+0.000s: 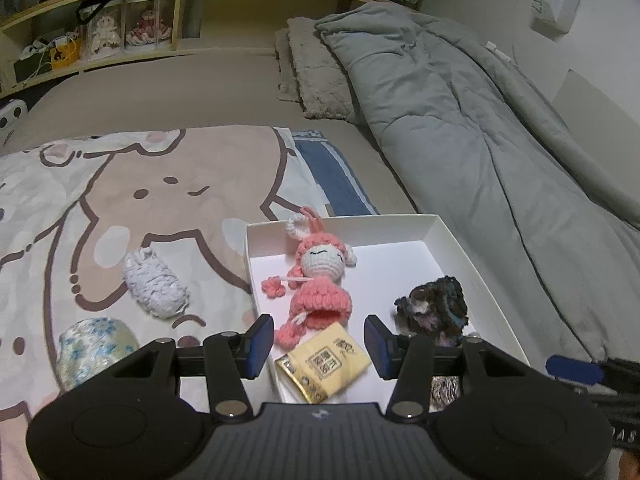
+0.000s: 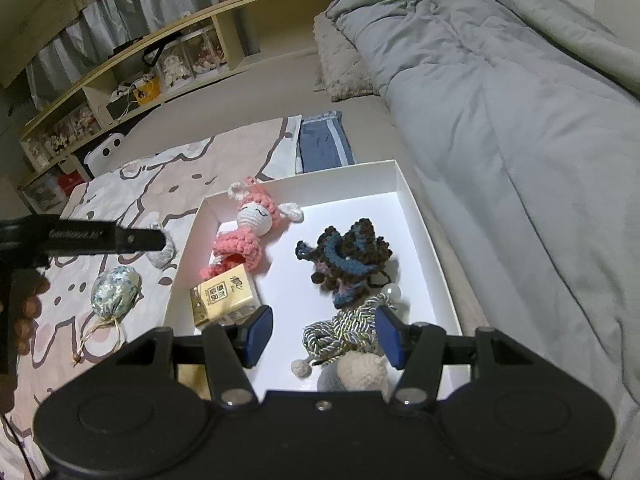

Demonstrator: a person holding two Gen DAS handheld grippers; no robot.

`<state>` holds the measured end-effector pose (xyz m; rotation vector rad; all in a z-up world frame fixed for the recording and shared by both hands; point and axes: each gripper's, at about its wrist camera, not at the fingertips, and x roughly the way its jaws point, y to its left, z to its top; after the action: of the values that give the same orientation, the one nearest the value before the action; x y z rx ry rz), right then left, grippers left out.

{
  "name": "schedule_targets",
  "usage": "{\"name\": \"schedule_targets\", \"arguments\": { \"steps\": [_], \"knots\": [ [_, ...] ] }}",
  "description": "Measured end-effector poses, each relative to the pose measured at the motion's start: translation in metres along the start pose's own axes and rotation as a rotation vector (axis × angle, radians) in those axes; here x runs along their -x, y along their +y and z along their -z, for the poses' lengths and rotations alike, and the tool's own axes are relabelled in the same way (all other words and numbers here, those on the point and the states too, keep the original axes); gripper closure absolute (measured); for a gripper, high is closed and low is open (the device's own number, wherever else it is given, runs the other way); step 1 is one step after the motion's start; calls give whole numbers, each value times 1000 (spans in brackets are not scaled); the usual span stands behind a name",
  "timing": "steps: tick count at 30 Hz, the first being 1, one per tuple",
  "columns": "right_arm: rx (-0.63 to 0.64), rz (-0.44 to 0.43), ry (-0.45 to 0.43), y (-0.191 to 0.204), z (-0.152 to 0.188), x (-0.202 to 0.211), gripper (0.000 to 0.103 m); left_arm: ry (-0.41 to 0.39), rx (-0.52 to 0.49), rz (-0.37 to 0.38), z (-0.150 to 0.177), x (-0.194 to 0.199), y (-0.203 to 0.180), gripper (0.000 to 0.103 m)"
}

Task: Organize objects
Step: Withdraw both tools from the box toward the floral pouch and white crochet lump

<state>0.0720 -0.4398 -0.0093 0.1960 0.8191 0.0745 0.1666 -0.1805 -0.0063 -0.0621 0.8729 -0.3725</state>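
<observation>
A white shallow box [image 1: 448, 240] [image 2: 412, 208] lies on the bed. In it are a pink crochet doll [image 1: 320, 276] [image 2: 250, 236], a yellow tissue pack [image 1: 324, 364] [image 2: 224, 296], a dark crochet piece [image 1: 434, 310] [image 2: 346, 258], a braided cord [image 2: 344, 330] and a cream pompom item [image 2: 360, 370]. A white knitted pouch [image 1: 154, 286] [image 2: 162, 254] and a blue floral sachet [image 1: 94, 346] [image 2: 114, 290] lie left of the box. My left gripper [image 1: 319, 346] is open above the tissue pack. My right gripper [image 2: 324, 334] is open above the cord.
A cartoon-print blanket [image 1: 120, 200] [image 2: 160, 168] covers the bed's left. A grey duvet [image 1: 500, 128] [image 2: 520, 100] and fuzzy pillows [image 1: 316, 68] lie right and behind. A wooden shelf [image 1: 120, 28] [image 2: 160, 64] runs along the back. Folded blue cloth [image 2: 324, 144] lies behind the box.
</observation>
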Motion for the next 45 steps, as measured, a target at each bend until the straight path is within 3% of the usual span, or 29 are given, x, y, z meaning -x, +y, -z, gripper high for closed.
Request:
{"name": "schedule_targets", "arguments": {
  "steps": [4, 9, 18, 24, 32, 37, 45],
  "knots": [
    [-7, 2, -15, 3, 1, 10, 45, -9, -11, -9, 6, 17, 0, 39],
    [1, 13, -23, 10, 6, 20, 44, -28, -40, -24, 15, 37, -3, 16],
    [19, 25, -57, 25, 16, 43, 37, -39, -61, -26, 39, 67, -4, 0],
    [44, 51, -83, 32, 22, 56, 27, -54, -95, -38, 53, 81, -1, 0],
    [58, 66, -83, 39, 31, 63, 7, -105, -123, -42, 69, 96, 3, 0],
    [57, 81, -85, 43, 38, 64, 0, -109, -115, -39, 75, 100, 6, 0],
    [33, 102, -82, 42, 41, 65, 0, -115, -106, -31, 83, 101, 13, 0]
  ]
}}
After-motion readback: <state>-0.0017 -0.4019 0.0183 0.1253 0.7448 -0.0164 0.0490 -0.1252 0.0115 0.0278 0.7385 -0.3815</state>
